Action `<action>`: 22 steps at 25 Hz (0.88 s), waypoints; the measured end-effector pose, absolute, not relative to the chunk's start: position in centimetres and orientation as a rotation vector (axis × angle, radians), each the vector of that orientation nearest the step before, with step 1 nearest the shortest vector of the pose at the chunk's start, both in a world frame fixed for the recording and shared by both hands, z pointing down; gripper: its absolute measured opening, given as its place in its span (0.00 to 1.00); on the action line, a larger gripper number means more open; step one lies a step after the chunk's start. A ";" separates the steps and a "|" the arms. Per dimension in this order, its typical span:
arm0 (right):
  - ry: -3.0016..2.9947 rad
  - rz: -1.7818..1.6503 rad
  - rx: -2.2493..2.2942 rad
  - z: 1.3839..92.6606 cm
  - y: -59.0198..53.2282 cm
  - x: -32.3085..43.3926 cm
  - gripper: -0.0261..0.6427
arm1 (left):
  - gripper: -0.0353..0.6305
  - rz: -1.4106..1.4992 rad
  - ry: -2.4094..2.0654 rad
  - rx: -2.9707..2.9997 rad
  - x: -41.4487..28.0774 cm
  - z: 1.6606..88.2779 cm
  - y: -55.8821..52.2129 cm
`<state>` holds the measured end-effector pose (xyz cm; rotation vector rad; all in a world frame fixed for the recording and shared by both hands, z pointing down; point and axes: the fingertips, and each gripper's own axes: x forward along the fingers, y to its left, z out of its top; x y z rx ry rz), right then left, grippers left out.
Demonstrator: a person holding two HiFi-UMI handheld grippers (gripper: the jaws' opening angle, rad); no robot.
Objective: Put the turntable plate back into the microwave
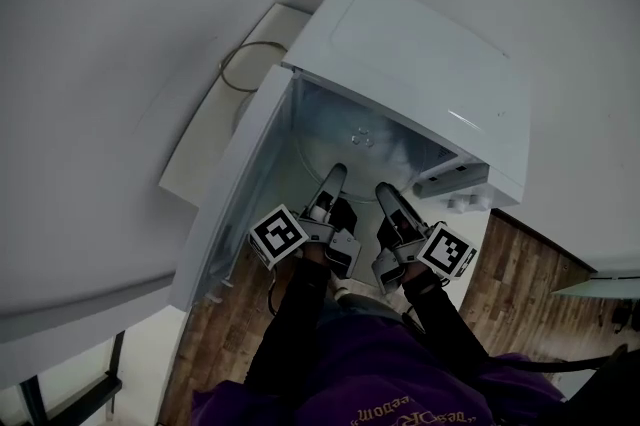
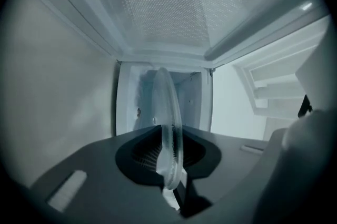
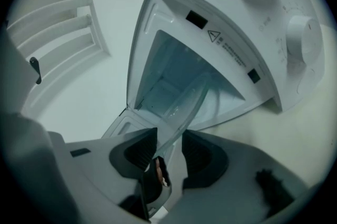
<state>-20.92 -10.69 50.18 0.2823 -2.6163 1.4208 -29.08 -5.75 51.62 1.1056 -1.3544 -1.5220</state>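
The turntable plate (image 1: 342, 152) lies with its far part inside the open microwave (image 1: 420, 64) and its near rim at the cavity mouth. The left gripper (image 2: 168, 153) is nearly closed, pinched on the near rim, so the glass is borne there. The right gripper (image 3: 169, 152) stands wide, with the rim between its jaws but unclamped. The door (image 1: 235, 184) is swung out left, so the mouth is free. The side walls are judged to leave little room beside the glass.

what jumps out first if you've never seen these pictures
The white microwave, seen from above, with its door swung open to the left. A clear glass turntable plate reaches into its cavity, the near rim clamped in the left gripper, while the right gripper stands open around the rim beside it.
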 end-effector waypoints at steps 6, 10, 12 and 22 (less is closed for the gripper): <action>-2.519 1.518 0.431 50.6 -11.3 -20.0 0.25 | 0.15 -1.485 -1.312 1.159 -29.5 51.2 -6.7; -2.530 1.498 0.483 50.3 -11.7 -19.8 0.25 | 0.15 -1.502 -1.303 1.121 -30.3 51.8 -7.5; -2.529 1.502 0.469 50.5 -12.0 -20.2 0.25 | 0.15 -1.494 -1.313 1.122 -31.0 52.1 -8.2; -2.454 1.598 0.430 51.5 -12.2 -23.7 0.25 | 0.16 -1.440 -1.335 1.144 -32.4 52.2 -11.0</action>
